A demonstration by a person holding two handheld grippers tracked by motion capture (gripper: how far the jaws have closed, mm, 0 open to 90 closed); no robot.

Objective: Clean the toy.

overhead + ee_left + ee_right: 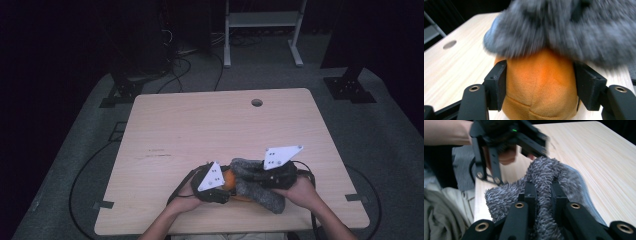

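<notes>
This looks like a lab set up for recording: a bare wooden counter point(225, 130) with a cable hole point(257, 102) near its far edge, black stand feet point(349, 89) bolted beside it, cables point(187, 67) trailing over grey carpet, dark curtained surroundings, a white metal frame point(262, 30) behind.
</notes>
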